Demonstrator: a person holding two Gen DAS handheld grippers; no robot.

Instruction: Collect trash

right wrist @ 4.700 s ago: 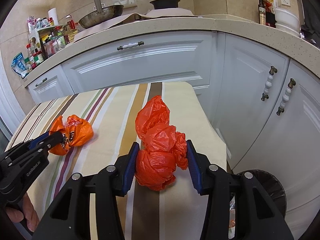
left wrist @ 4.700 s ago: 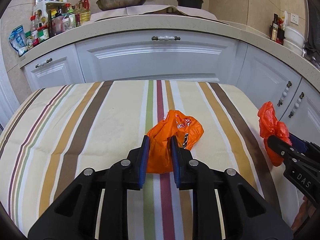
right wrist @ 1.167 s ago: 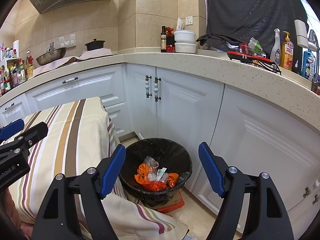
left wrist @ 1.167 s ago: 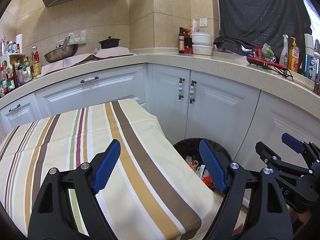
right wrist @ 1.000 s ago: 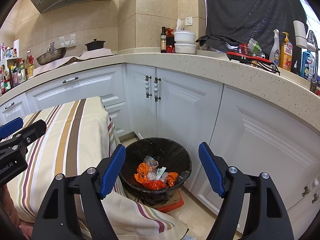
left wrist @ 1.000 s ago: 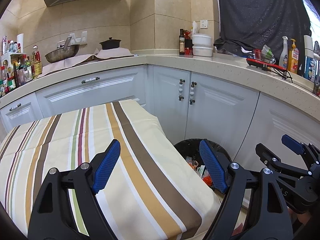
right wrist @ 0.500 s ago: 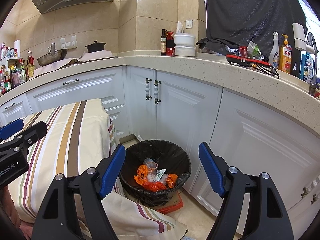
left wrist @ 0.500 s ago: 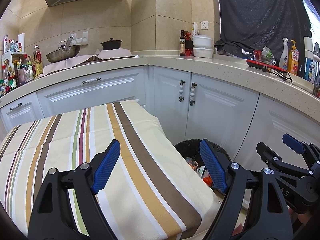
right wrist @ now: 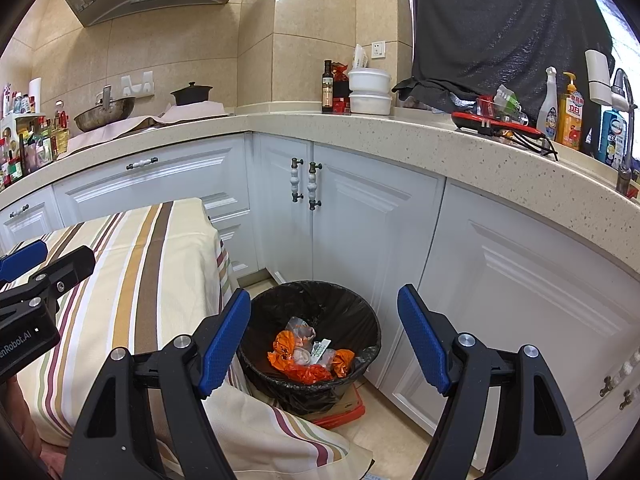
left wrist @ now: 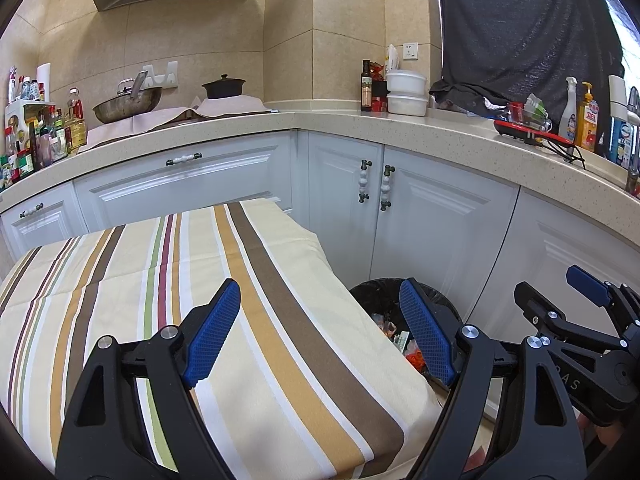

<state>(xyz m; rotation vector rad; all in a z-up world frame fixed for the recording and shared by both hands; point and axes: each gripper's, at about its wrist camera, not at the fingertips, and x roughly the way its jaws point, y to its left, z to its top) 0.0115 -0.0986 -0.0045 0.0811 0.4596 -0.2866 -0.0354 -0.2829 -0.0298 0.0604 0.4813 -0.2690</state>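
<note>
Right wrist: orange bags point(right wrist: 306, 360) in bin point(right wrist: 360, 312), both grippers wide, prob. empty.

Crumpled orange bags point(right wrist: 308, 364) and pale wrappers lie heaped inside a black-lined bin point(right wrist: 360, 320). The bin stands upright beside the table.

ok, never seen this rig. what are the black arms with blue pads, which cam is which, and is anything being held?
No robot here: a person carries one hand-held gripper in each hand, each with a fisheye camera looking forward along its two fingers. The left wrist view shows the left hand-held gripper over the striped tablecloth; the right wrist view shows the right hand-held gripper above the black trash bin. Both stand wide open and hold nothing. Orange bags and other wrappers lie inside the bin. No trash shows on the visible cloth. Behind are white cabinets and a cluttered countertop.
</note>
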